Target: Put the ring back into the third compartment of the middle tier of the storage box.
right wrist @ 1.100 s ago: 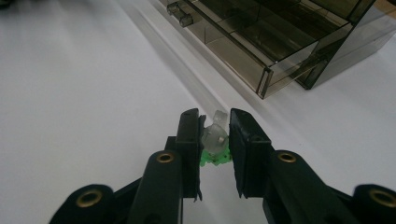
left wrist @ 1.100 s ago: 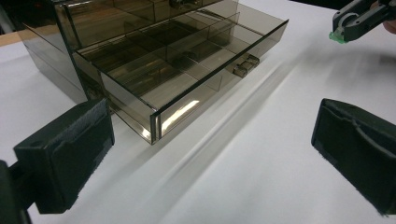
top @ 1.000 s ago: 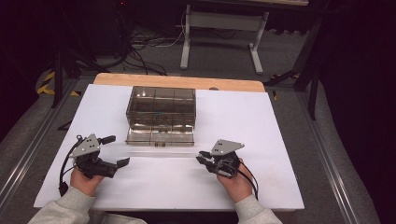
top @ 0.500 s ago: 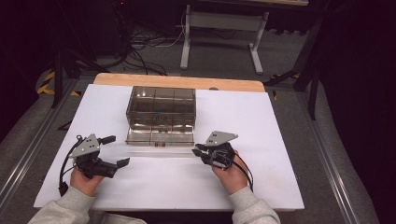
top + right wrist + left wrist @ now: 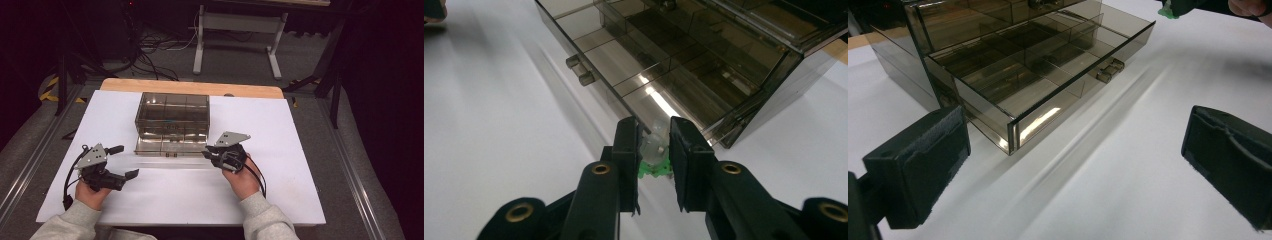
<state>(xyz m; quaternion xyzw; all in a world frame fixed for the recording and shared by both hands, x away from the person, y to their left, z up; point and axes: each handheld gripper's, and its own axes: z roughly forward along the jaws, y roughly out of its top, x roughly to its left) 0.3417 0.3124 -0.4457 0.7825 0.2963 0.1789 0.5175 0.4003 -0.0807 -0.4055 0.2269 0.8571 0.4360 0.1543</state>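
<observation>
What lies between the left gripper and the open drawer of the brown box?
Only bare white table lies between the left gripper and the open drawer, as the left gripper view shows.

Looks like a lab or test bay set up for recording, not a home or shop. Evidence: a wooden table [image 5: 192, 87] covered with a plain white sheet [image 5: 280, 130] as a staged work surface, metal rails [image 5: 350, 170] running along both sides of it, loose cables [image 5: 160, 47] tangled on the grey floor [image 5: 240, 70] behind, and yellow-black hazard tape [image 5: 49, 90] at the left. A white equipment stand [image 5: 237, 30] sits at the back and the surroundings are kept dark, with light only on the table.
</observation>
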